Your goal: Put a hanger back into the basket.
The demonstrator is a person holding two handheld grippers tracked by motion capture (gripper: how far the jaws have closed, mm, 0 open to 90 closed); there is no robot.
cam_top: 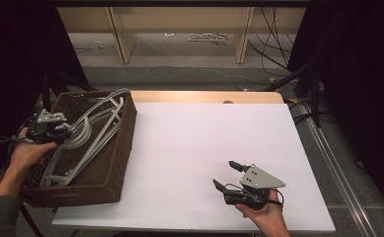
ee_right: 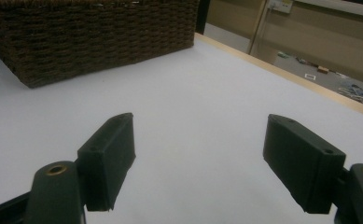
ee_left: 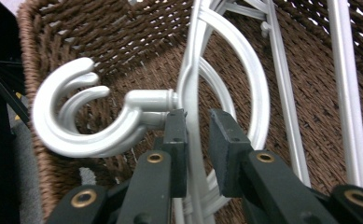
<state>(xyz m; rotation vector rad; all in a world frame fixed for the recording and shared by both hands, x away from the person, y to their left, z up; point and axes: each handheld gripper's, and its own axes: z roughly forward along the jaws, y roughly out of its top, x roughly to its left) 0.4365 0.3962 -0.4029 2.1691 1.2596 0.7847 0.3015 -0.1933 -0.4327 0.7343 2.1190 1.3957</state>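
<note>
Resting near the front edge of the white tabletop (cam_top: 189, 143), your right gripper (cam_top: 229, 174) is sitting in your right hand (cam_top: 263, 212) with its jaws standing wide apart and nothing between them; in the right gripper view the two black pads (ee_right: 109, 158) are framing bare tabletop. Your left hand (cam_top: 24, 153) is holding the left gripper (cam_top: 63, 133) over the near-left part of the brown wicker basket (cam_top: 108, 168), which is sitting at the left end of the tabletop, well apart from your right gripper. In the left gripper view the jaws are standing narrow around the neck of the grey plastic hangers (ee_left: 193, 93), just beside their hooks (ee_left: 76, 112); one pad is lying against the plastic, the other is showing a thin gap. The hangers are lying bundled inside the basket, their far ends leaning up over its back rim.
</note>
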